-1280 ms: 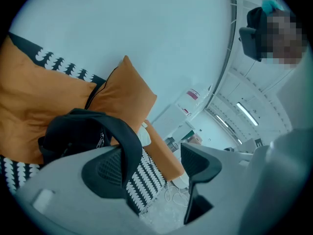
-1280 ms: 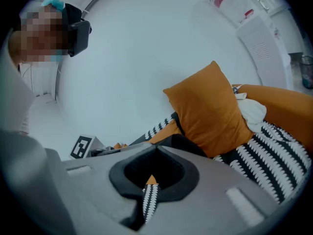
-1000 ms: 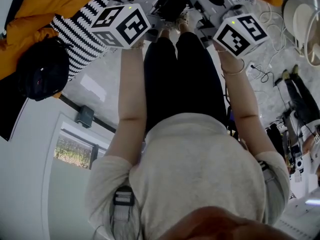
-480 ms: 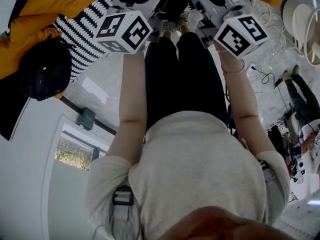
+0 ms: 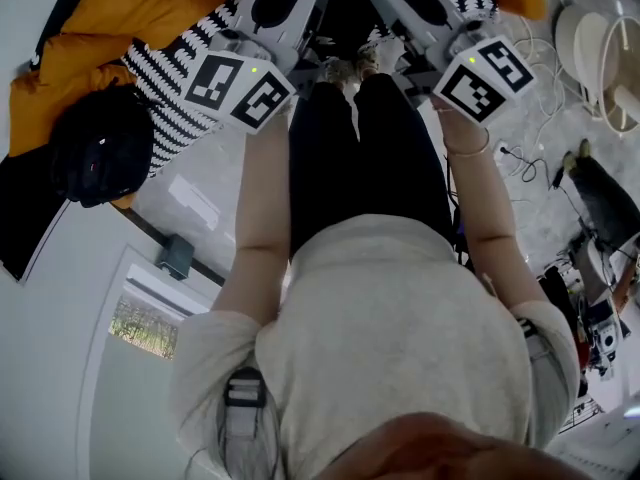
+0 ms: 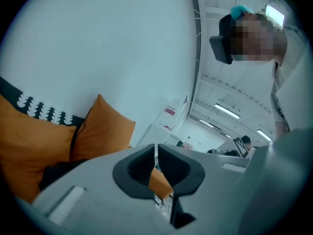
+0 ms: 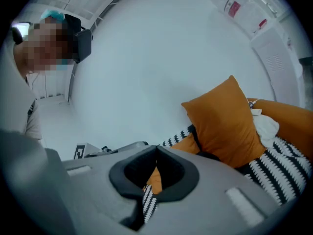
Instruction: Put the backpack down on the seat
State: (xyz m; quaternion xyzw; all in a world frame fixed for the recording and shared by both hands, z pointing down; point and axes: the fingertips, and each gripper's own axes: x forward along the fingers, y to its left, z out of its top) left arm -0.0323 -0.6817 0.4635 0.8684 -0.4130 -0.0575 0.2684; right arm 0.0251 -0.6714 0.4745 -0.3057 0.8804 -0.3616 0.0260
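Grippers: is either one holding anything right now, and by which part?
Nothing is held. The left gripper is closing with nothing between its jaws. The right gripper is shut and empty. The backpack lies on the sofa, clear of both.

backpack [image 5: 100, 146]: black matt cloth | cushion [image 7: 227, 119]: orange matt cloth | floor [image 5: 205, 183]: smooth, glossy

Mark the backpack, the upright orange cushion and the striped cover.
backpack [image 5: 100, 148]: head view, middle of its black body.
orange cushion [image 7: 226, 123]: right gripper view, centre of its face.
striped cover [image 7: 281, 173]: right gripper view, stripes at lower right.
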